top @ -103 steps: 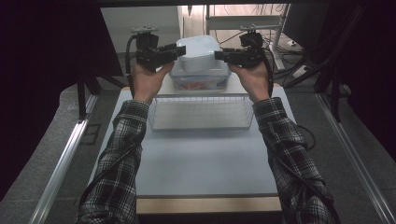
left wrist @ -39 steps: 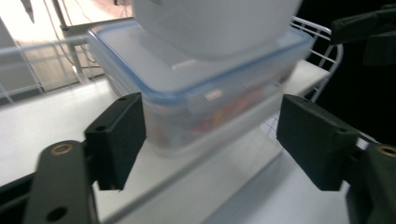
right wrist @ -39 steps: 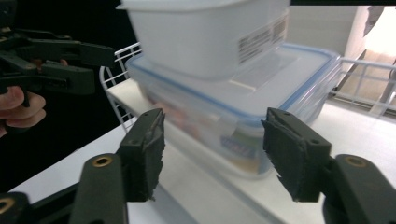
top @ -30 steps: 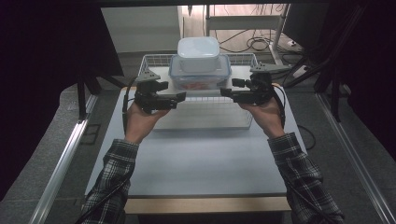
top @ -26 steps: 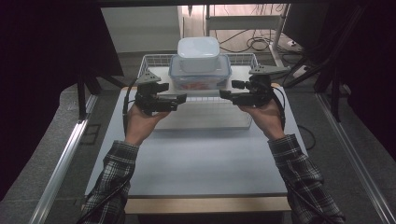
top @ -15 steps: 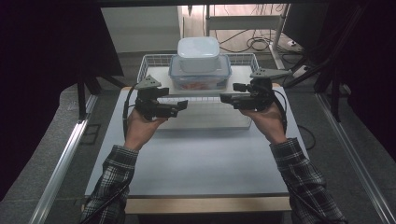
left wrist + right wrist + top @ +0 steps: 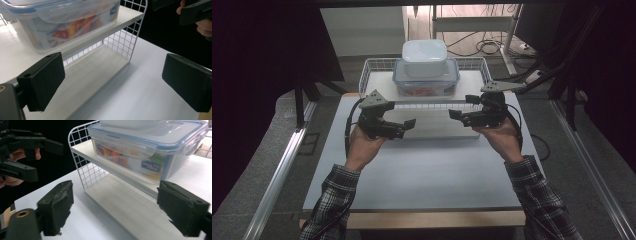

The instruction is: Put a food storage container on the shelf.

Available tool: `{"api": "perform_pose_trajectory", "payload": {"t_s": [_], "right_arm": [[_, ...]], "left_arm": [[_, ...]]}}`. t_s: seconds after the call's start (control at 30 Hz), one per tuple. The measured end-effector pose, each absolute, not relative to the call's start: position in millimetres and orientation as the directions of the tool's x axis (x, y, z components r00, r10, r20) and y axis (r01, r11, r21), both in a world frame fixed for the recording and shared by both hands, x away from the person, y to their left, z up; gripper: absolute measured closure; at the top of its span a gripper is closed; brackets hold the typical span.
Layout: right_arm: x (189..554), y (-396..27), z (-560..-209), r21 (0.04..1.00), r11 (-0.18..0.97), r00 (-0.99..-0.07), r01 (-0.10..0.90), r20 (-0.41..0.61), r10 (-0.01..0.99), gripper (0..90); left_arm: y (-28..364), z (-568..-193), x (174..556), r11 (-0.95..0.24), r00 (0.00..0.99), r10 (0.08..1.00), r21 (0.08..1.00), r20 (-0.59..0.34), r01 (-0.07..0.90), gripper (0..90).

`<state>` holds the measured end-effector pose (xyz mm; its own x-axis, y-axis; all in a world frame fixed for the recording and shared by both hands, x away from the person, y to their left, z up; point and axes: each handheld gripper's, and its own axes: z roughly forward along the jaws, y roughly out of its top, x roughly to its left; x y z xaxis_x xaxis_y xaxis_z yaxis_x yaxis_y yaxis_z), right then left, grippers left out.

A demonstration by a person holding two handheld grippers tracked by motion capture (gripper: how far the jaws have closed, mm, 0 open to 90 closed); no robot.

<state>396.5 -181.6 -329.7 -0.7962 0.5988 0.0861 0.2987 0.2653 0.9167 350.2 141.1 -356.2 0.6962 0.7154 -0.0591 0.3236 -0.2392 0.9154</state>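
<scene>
I hold the left gripper [image 7: 112,82] and right gripper [image 7: 115,210] released, nothing between their jaws. Beyond the jaws, the clear container [image 7: 150,150] sits on the wire shelf [image 7: 82,170]. Its blue label [image 7: 150,166] is blurred, and its top is cut off.

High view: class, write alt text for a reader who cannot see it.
A person holds the left gripper and right gripper, both open, above a white table before a wire shelf. Its top carries a clear lidded container with a white container stacked on it.
</scene>
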Motion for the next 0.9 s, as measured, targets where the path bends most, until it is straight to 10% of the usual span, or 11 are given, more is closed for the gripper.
{"api": "perform_pose_trajectory", "payload": {"t_s": [0.9], "right_arm": [[374.3,-187.1,-363.9,0.907,0.294,-0.807,0.303,0.08,0.586,1.8]], "left_arm": [[138.9,-391.9,318.6,-0.273,0.692,0.721,0.925,0.016,0.263,3.2]]}}
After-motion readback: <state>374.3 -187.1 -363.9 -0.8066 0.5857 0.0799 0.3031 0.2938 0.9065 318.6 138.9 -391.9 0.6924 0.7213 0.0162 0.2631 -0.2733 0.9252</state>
